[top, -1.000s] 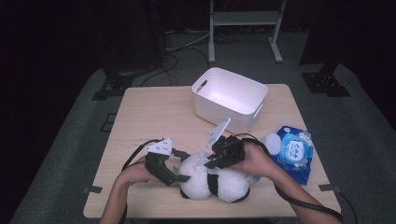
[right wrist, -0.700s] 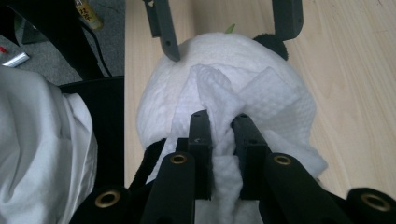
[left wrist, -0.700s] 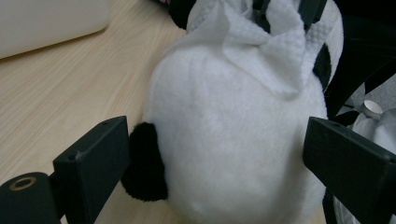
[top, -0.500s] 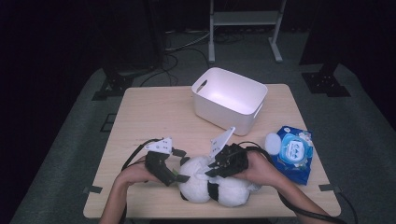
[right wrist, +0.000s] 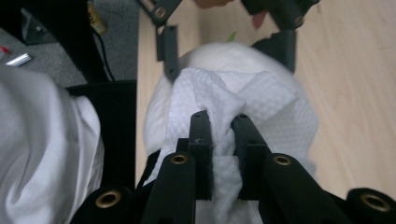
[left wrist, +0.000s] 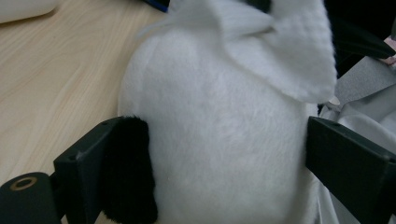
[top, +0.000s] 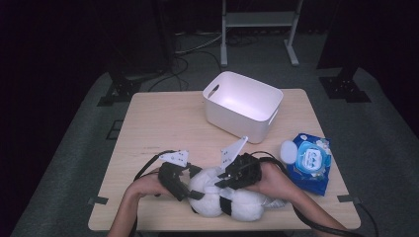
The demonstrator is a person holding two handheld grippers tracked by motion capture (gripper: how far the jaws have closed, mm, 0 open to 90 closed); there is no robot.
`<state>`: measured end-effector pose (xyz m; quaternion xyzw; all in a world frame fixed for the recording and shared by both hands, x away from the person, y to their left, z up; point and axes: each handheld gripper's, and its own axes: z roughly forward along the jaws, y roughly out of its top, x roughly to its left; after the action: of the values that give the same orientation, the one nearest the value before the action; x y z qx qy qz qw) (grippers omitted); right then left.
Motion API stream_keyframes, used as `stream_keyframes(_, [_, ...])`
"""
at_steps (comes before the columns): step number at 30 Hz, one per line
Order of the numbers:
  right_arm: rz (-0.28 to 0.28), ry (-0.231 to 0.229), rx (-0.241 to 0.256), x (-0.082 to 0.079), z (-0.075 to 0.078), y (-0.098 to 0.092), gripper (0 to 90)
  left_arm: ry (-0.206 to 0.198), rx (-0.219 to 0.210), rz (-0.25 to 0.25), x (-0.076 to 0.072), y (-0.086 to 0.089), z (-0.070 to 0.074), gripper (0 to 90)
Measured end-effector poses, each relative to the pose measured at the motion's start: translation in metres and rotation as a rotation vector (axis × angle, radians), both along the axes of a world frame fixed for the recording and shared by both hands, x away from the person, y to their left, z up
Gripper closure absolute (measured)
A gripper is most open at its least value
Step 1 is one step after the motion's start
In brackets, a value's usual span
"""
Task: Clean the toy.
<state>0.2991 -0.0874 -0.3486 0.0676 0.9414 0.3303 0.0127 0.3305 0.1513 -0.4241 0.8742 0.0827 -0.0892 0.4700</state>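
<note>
Mid-wipe, far from finished. Left gripper (left wrist: 224, 154) clamped around plush toy (top: 225, 197) at bottom centre of high view; right gripper (right wrist: 223, 122) pinched white wet wipe (right wrist: 261, 100) against its top. Rest of toy unwiped.

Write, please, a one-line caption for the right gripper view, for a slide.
Right gripper pinching a white embossed paper wipe against a white plush toy, with the left gripper around the toy beyond.
</note>
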Motion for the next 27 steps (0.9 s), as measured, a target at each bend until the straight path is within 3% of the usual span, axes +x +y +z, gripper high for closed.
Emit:
stream_keyframes(8, [-0.031, -0.018, -0.033, 0.009, 0.004, -0.001, 79.1, -0.026, -0.004, -0.014, -0.002, 0.002, 0.002, 13.5])
stream_keyframes(18, [-0.110, -0.008, -0.014, 0.000, 0.020, -0.053, 79.0, -0.016, 0.006, -0.005, -0.003, 0.000, 0.003, 13.3])
stream_keyframes(21, [-0.153, 0.012, -0.001, -0.007, 0.021, -0.078, 79.1, -0.003, 0.000, -0.006, -0.002, 0.000, 0.002, 12.4])
stream_keyframes(27, [-0.158, 0.041, 0.015, -0.013, 0.010, -0.087, 79.4, 0.011, -0.004, 0.013, -0.001, -0.002, 0.003, 4.0])
